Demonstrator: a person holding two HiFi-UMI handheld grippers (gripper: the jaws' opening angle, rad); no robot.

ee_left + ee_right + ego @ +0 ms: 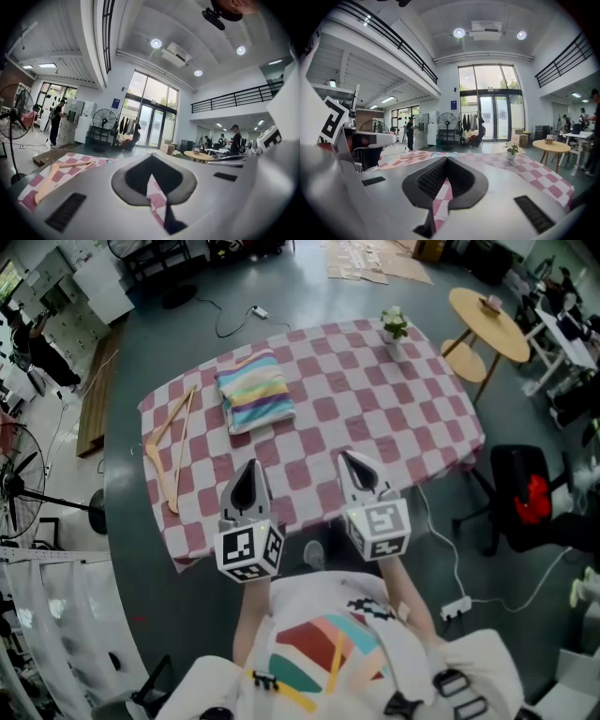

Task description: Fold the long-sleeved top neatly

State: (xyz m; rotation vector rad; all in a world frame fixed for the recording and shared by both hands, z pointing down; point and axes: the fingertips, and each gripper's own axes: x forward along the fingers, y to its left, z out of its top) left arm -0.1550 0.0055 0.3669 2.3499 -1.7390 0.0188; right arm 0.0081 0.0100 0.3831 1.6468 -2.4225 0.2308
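The long-sleeved top, striped in pastel colours, lies folded into a neat rectangle on the far left part of the pink-and-white checked table. My left gripper hovers over the table's near edge, well short of the top, with its jaws shut on nothing. My right gripper hangs beside it to the right, also shut and empty. In the left gripper view the left gripper shows only checked cloth past its closed tips. The right gripper shows the same in its own view.
A wooden hanger lies along the table's left side, also seen as the hanger. A small potted plant stands at the far right corner. A round wooden side table and a black chair stand to the right.
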